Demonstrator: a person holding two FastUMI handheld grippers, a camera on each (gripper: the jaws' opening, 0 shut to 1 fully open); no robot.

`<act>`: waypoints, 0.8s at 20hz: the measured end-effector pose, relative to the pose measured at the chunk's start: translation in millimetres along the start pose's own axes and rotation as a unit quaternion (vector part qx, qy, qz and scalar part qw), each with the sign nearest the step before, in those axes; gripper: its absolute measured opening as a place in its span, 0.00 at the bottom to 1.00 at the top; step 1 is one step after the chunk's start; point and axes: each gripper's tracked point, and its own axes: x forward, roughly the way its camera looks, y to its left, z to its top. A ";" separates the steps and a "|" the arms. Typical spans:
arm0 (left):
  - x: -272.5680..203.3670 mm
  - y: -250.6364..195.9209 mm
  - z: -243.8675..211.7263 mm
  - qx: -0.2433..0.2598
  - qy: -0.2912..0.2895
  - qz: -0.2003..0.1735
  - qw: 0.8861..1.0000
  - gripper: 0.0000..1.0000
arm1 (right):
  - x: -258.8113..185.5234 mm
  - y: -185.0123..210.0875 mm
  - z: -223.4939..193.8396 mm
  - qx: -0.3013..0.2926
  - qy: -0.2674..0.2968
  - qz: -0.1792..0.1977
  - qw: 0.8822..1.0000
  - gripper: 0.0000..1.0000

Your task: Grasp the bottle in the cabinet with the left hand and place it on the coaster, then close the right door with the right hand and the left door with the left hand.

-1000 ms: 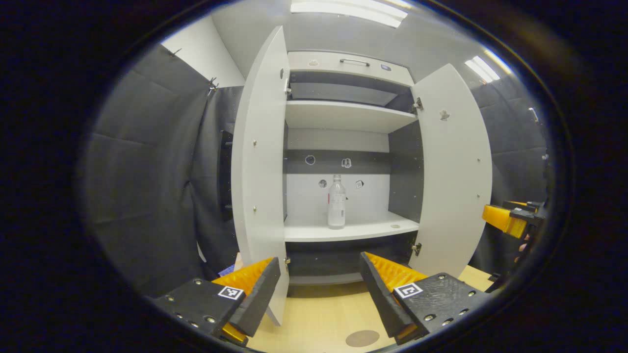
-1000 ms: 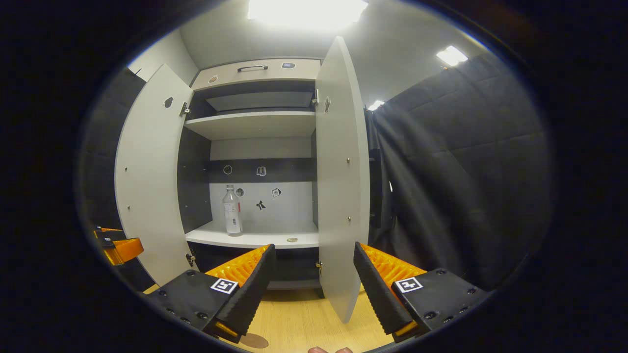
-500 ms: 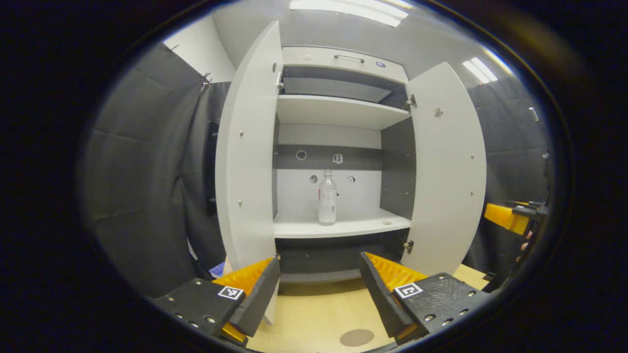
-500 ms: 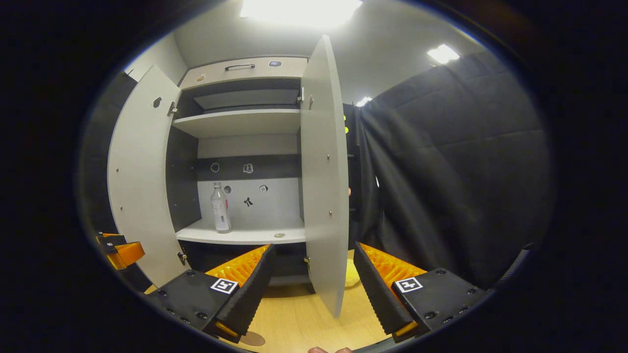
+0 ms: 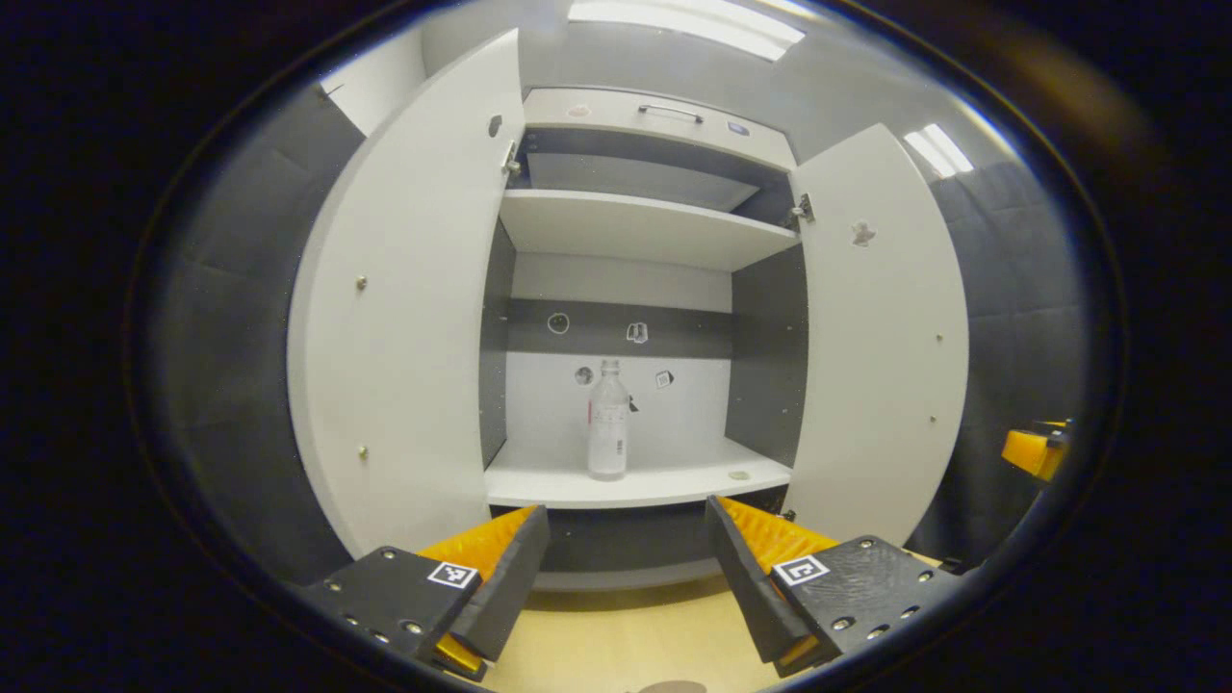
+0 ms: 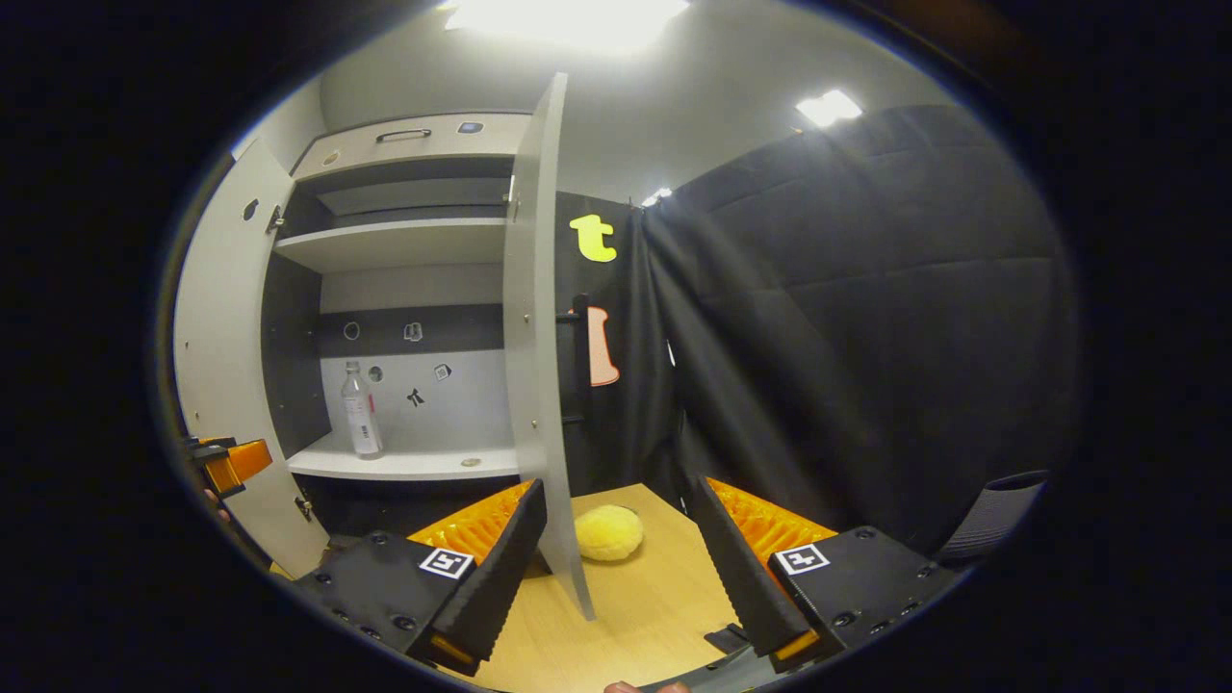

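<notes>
- The clear plastic bottle (image 5: 607, 422) with a pale label stands upright on the lower white shelf (image 5: 635, 481) of the open white cabinet (image 5: 654, 106), near the shelf's middle in the left gripper view; in the right gripper view it stands toward the left end (image 6: 361, 411).
- Both flat white doors, left door (image 5: 404, 318) and right door (image 5: 881, 337), stand swung wide open.
- The left gripper (image 5: 626, 577) has its fingers spread apart, empty, well short of the bottle.
- The right gripper (image 6: 621, 573) is likewise spread and empty, beside the right door's edge (image 6: 539, 366).
- A fuzzy yellow ball (image 6: 608, 532) lies on the light wooden tabletop (image 6: 645, 616).
</notes>
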 end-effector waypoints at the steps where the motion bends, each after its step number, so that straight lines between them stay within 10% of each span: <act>1: 13.2 0.1 2.0 0.001 0.001 0.001 1.000 0.95 | 3.3 -6.4 0.7 -0.001 -0.003 -0.006 1.000 0.98; 16: 206.5 9.9 16.7 0.046 0.001 0.027 0.999 1.00 | 102.6 -83.1 -1.8 0.000 -0.004 -0.077 0.997 0.98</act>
